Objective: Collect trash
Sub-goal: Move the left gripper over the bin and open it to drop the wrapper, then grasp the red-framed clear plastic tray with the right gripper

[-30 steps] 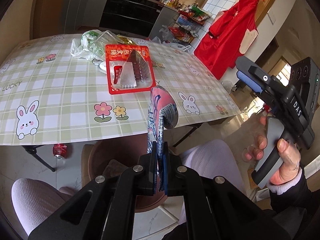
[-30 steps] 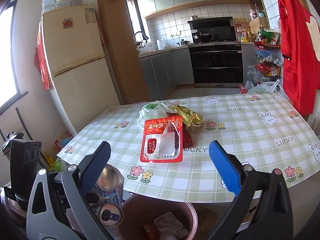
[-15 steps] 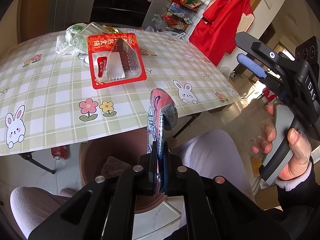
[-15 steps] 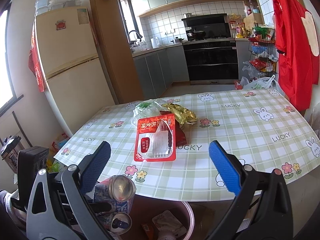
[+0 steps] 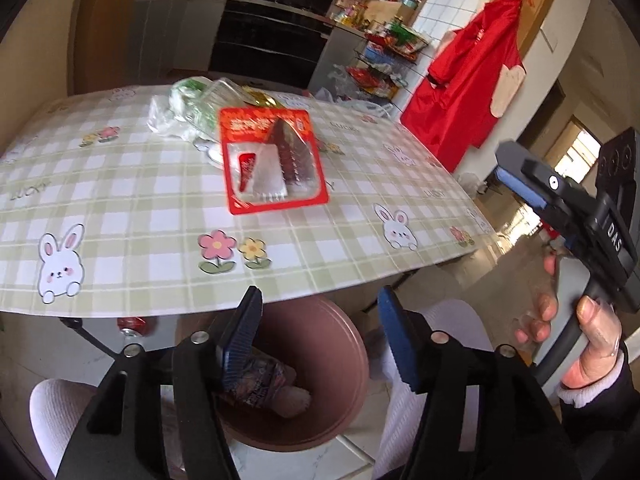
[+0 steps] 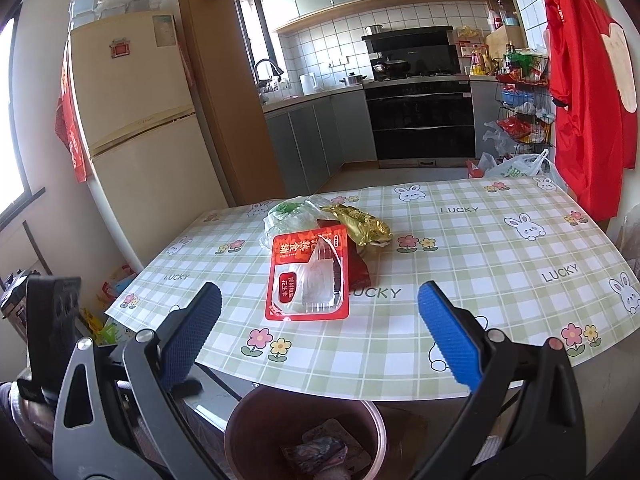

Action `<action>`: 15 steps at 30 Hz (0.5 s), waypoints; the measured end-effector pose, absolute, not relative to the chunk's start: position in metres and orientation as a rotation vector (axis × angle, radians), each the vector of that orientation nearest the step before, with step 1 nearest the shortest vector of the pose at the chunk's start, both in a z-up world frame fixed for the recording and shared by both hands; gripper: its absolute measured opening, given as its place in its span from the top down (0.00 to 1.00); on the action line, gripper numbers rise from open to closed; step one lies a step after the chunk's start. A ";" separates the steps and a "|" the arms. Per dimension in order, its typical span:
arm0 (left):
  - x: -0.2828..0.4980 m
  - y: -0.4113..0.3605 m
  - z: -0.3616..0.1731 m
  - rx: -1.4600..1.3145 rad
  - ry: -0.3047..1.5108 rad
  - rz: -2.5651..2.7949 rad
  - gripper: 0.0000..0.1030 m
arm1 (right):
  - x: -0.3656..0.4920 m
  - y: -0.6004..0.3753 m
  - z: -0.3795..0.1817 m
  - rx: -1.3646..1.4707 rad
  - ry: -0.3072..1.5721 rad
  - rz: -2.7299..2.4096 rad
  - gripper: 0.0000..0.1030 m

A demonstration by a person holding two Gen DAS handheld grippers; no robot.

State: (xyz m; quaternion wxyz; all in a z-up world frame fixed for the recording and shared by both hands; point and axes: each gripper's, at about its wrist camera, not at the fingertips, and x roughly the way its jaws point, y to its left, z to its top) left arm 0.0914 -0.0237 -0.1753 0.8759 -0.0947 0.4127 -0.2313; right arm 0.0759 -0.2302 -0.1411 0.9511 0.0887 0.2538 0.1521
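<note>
Your left gripper (image 5: 318,336) has just been opening, empty above the bin (image 5: 352,344); crushed can (image 5: 260,380) lies inside at 7 o'clock. Your right gripper (image 6: 318,336) gapes wide, empty.

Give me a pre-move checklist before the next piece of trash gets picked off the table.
1. Left gripper empty: ok. Its jaws have just been opening and nothing sits between them.
2. Crushed can in the brown bin: ok, it lies inside, below the left jaws.
3. Right gripper free: ok, jaws wide with nothing between them.
4. Next target reachable: ok. The red food tray lies flat near the table edge, uncovered.
5. Remaining trash: not ok. A gold wrapper and a clear plastic bag lie behind the tray.
6. Room left in the bin: cannot tell.
</note>
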 end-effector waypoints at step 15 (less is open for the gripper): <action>0.120 0.067 -0.159 -0.273 0.730 -0.181 0.07 | 0.111 -0.215 -0.168 0.124 0.613 0.317 0.06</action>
